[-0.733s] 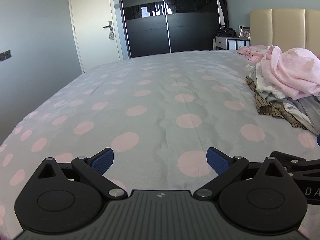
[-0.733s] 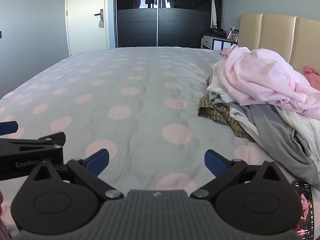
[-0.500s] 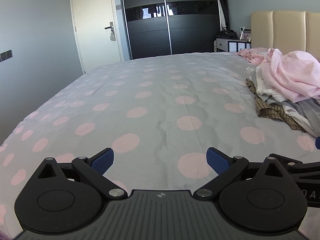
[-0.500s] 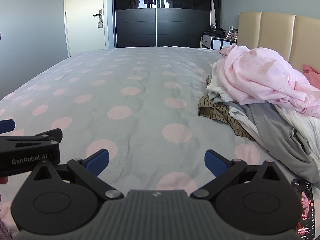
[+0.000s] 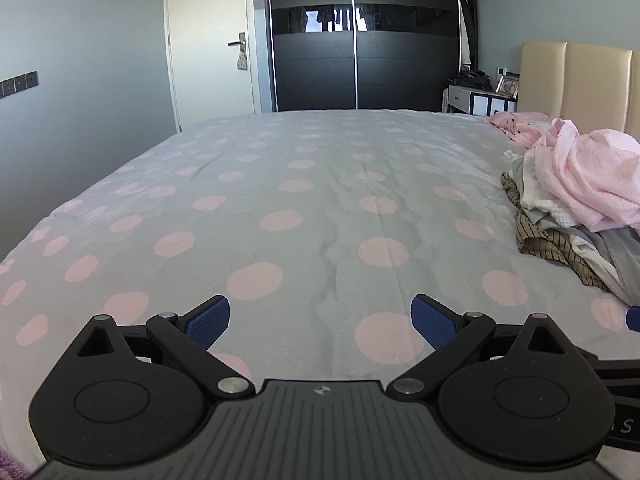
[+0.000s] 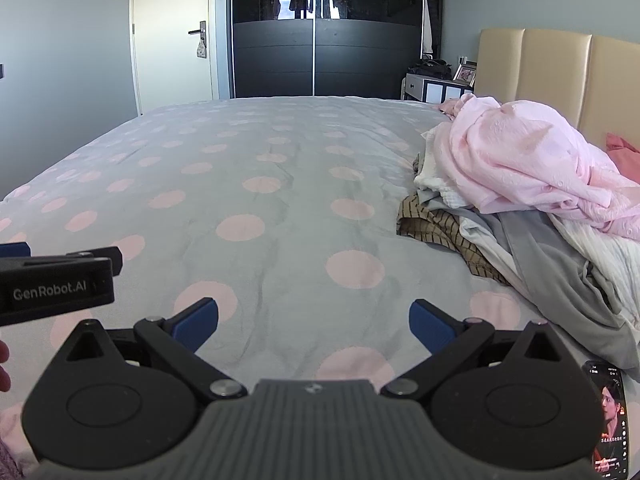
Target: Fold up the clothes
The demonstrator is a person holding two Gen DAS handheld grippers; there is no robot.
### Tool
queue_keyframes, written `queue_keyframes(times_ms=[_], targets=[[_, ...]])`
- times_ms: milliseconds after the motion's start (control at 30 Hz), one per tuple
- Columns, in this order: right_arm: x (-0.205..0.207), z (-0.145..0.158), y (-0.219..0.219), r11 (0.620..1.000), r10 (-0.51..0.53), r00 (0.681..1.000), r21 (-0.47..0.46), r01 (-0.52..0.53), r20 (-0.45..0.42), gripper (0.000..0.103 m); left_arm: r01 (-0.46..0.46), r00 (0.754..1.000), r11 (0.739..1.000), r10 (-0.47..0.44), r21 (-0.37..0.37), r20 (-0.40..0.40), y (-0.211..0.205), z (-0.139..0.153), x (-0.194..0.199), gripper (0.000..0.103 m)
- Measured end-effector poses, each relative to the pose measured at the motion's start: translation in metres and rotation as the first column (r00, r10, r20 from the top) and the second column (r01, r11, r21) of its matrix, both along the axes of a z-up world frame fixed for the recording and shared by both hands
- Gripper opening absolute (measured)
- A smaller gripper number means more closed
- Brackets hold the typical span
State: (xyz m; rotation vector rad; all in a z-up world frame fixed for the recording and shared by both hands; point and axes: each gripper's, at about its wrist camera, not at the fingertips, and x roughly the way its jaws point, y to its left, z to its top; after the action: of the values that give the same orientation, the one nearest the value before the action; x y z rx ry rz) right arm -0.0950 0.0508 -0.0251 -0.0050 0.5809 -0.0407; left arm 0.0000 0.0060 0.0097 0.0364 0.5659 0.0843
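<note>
Ahead and to the right of both tools, a heap of pink, white, grey and brown-striped clothes (image 6: pixel 520 192) lies on the grey pink-dotted bed (image 6: pixel 280 200). Left tool (image 5: pixel 320 322) and right tool (image 6: pixel 313 322) both gape empty, well apart from it.

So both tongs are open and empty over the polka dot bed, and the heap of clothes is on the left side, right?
Not quite: the heap of clothes lies on the right side, as the right wrist view shows. The left tongs and right tongs are open and empty over the polka dot bed.
</note>
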Motion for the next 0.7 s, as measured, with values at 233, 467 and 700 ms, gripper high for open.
queue_keyframes(times_ms=[233, 467, 700], targets=[[-0.001, 0.006, 0.000, 1.000, -0.007, 1.000, 0.008, 0.007, -0.001, 0.102, 0.031, 1.000, 0.999, -0.031, -0.010, 0.000, -0.001, 0.002, -0.001, 0.099], [-0.004, 0.008, 0.000, 0.999, -0.042, 0.999, 0.003, 0.042, 0.021, 0.102, 0.062, 0.998, 0.998, -0.062, -0.008, -0.004, -0.004, 0.004, -0.002, 0.098], [-0.005, 0.011, -0.006, 0.997, -0.067, 0.997, 0.031, 0.066, 0.029, 0.102, 0.053, 0.999, 0.999, -0.053, -0.004, -0.001, -0.003, 0.004, -0.002, 0.098]])
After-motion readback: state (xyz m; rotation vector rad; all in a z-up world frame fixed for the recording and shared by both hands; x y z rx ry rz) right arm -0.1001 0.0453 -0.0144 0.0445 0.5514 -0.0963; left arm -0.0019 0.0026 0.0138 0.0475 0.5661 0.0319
